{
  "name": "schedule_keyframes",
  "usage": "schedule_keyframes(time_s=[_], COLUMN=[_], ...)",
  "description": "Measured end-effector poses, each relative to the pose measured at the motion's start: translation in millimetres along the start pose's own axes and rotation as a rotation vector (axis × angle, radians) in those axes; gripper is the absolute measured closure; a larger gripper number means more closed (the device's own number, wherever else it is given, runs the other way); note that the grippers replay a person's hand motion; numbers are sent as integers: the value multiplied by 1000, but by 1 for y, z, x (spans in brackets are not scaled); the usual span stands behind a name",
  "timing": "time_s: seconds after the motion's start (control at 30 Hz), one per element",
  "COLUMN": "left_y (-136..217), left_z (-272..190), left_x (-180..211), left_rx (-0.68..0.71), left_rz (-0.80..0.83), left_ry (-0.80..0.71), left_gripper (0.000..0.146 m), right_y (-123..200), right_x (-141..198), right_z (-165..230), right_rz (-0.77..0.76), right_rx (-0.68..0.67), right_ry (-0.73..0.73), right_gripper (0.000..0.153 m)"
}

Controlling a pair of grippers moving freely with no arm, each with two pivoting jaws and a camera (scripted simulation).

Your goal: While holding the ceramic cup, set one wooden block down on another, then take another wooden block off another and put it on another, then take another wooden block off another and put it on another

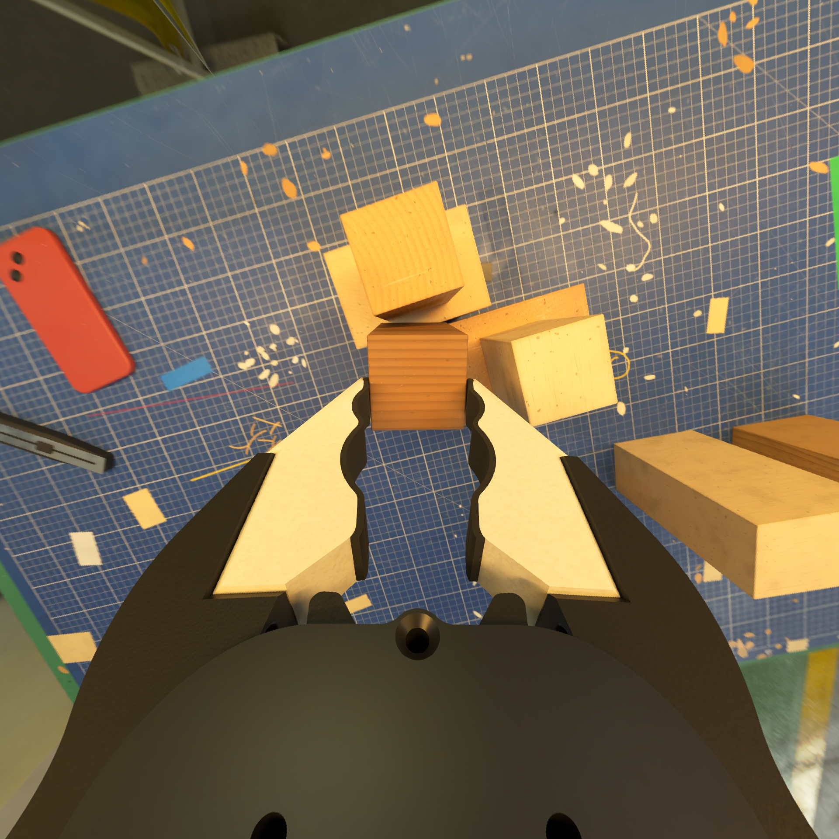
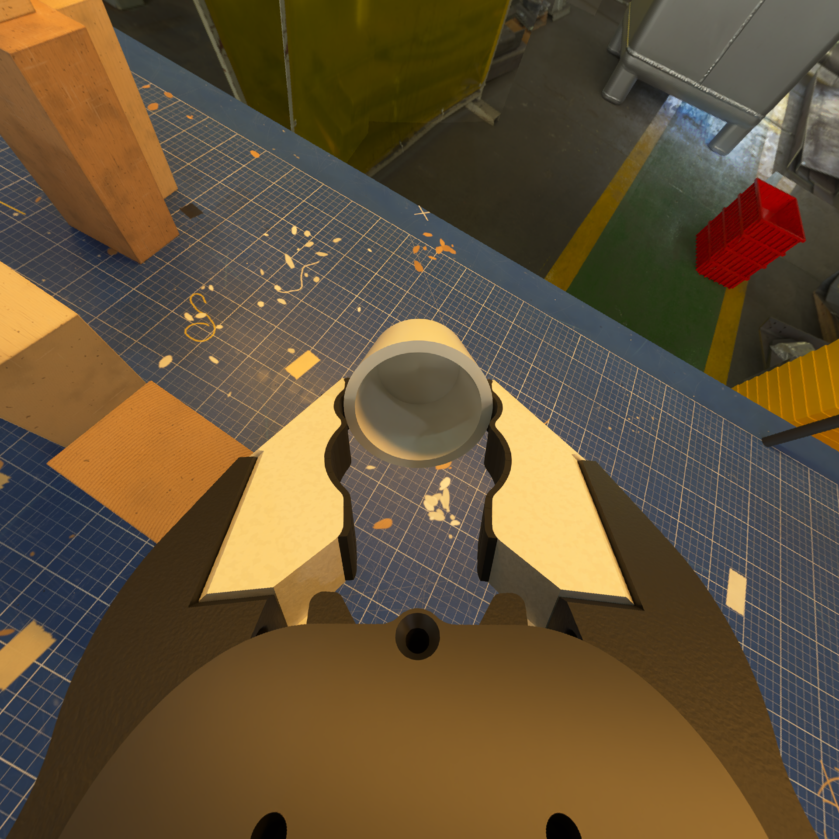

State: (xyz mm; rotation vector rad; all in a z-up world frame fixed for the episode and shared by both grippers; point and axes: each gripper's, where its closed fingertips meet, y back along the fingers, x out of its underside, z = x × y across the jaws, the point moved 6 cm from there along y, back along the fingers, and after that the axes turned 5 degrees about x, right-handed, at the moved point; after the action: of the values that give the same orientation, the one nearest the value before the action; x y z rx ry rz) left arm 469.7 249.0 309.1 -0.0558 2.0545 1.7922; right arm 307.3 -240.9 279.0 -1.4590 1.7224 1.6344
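My left tongs [image 1: 417, 402] grip a small dark-grained wooden cube [image 1: 417, 374] between the fingertips, lifted clear of the blue cutting mat [image 1: 499, 150]; the two fingers [image 1: 299, 490] press its opposite side faces, and the mat's grid shows through the gap below it. Just beyond the held cube, a light wooden cube [image 1: 402, 247] sits on a pale flat block [image 1: 472, 268], turned out of line with that block's edges. To the right of the held cube a pale cube [image 1: 549, 367] rests on a thin orange-brown slab [image 1: 522, 313]. Farther right, a long pale block [image 1: 726, 508] lies on the mat, a darker flat block [image 1: 790, 440] just behind it. To the left, well apart from the blocks, lie a red phone [image 1: 63, 308], a strip of blue tape [image 1: 186, 372] and a dark utility knife [image 1: 54, 447]. Paint flecks and bits of tape are scattered over the mat.

My right tongs [image 2: 417, 411] are closed around the ceramic cup [image 2: 417, 395], a plain off-white cup without a visible handle, held by its sides above the mat with its open mouth turned toward the camera. In the same view, a tall wooden block [image 2: 86, 136] stands at upper left, a large pale block [image 2: 50, 363] fills the left edge, and a flat orange-brown block [image 2: 150, 454] lies just beside my left finger. Beyond the mat's edge, on the floor below, are a yellow screen [image 2: 363, 72], a red crate [image 2: 749, 236] and a yellow crate [image 2: 799, 390]
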Motion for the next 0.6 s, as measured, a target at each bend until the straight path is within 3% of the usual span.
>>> schedule_keyframes(time_s=[0.13, 0.27, 0.43, 0.6], left_y=[27, 73, 117, 111], left_z=[-3, -17, -50, -97], left_x=[-1, 5, 33, 80], left_rx=[-6, 36, 109, 239], left_rz=[-65, -126, -123, -8], left_ry=[-40, -193, -579, -990], left_gripper=[104, 104, 104, 104], right_y=[0, 1, 1, 1], right_x=[0, 0, 0, 0], right_z=[0, 0, 1, 1], right_rz=[-4, -6, -5, -1], right_rx=[-3, -6, -12, -14], right_ry=[-2, -2, 1, 6], right_gripper=[95, 95, 95, 95])
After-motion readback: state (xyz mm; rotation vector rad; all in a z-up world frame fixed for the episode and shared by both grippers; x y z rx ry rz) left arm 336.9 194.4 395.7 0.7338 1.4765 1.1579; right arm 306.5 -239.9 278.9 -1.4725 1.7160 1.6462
